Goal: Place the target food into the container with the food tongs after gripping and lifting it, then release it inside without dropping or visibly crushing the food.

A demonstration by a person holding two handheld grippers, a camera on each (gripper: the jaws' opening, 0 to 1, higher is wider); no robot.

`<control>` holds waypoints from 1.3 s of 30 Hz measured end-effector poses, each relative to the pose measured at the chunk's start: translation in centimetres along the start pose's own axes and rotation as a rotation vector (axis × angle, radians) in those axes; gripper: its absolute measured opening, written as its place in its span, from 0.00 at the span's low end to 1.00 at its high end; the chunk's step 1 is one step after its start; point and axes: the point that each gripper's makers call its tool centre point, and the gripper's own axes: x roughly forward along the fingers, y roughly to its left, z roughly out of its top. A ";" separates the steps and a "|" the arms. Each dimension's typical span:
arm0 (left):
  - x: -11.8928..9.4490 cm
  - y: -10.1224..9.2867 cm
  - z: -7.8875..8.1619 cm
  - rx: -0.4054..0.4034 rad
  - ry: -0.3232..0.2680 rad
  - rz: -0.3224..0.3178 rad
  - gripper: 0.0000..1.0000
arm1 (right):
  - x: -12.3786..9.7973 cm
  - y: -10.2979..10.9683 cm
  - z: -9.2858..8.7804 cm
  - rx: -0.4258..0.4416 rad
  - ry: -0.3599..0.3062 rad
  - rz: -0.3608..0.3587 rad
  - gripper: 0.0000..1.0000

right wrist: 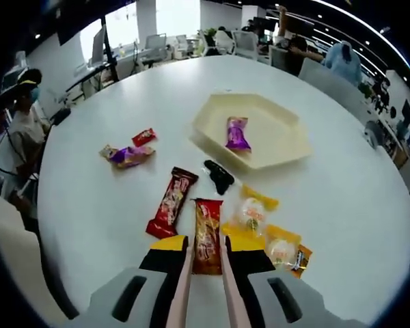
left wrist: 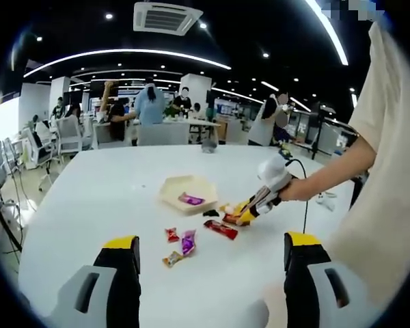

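Wrapper print on the snacks beside the tray (right wrist: 287, 147) is too small to read. The tongs (right wrist: 203, 287) cover the near end of the red-and-gold snack bar (right wrist: 207, 232). In the left gripper view, the person's sleeve (left wrist: 389, 157) beyond the tray (left wrist: 171, 195) is cut off by the frame edge.
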 end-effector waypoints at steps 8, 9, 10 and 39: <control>0.0 -0.3 0.1 -0.007 -0.014 -0.006 0.87 | -1.3 0.1 1.4 0.020 -0.055 -0.014 0.21; 0.0 -0.3 0.1 -0.010 -0.016 -0.006 0.87 | -1.5 0.0 1.8 0.025 -0.064 -0.013 0.21; -0.1 -0.2 0.1 -0.010 -0.017 -0.003 0.87 | -1.7 -0.2 2.2 0.030 -0.077 -0.016 0.21; -1.8 0.2 0.1 -0.016 -0.050 0.029 0.86 | -4.2 -1.3 7.5 -0.018 -0.170 -0.048 0.21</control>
